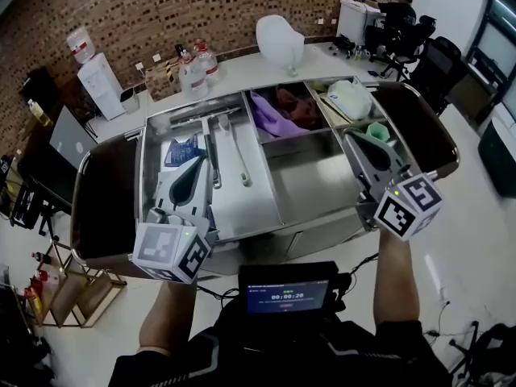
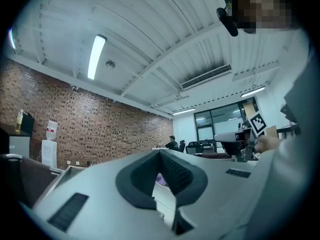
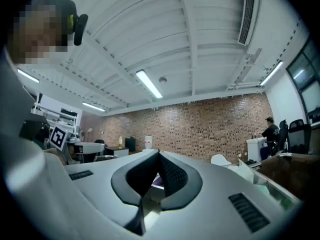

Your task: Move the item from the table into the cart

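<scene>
The steel cart (image 1: 310, 180) stands right in front of me with several open compartments. My left gripper (image 1: 196, 163) hangs over its left compartment, jaws shut with nothing between them. My right gripper (image 1: 359, 139) is over the cart's right side, beside a green cup (image 1: 377, 130), also shut and empty. In the left gripper view the left gripper (image 2: 160, 151) has its tips together, and in the right gripper view the right gripper (image 3: 159, 153) looks the same. Behind the cart runs the white table (image 1: 242, 67), bearing clear bottles (image 1: 196, 67) and a white rounded object (image 1: 280, 40).
The left compartment holds white trays and utensils (image 1: 230, 160) and a blue packet (image 1: 181, 150). A purple cloth (image 1: 270, 115) lies in the back middle bin, a pale lidded box (image 1: 348, 97) in the back right one. A water dispenser (image 1: 97, 75) and a laptop (image 1: 68, 135) stand at the left.
</scene>
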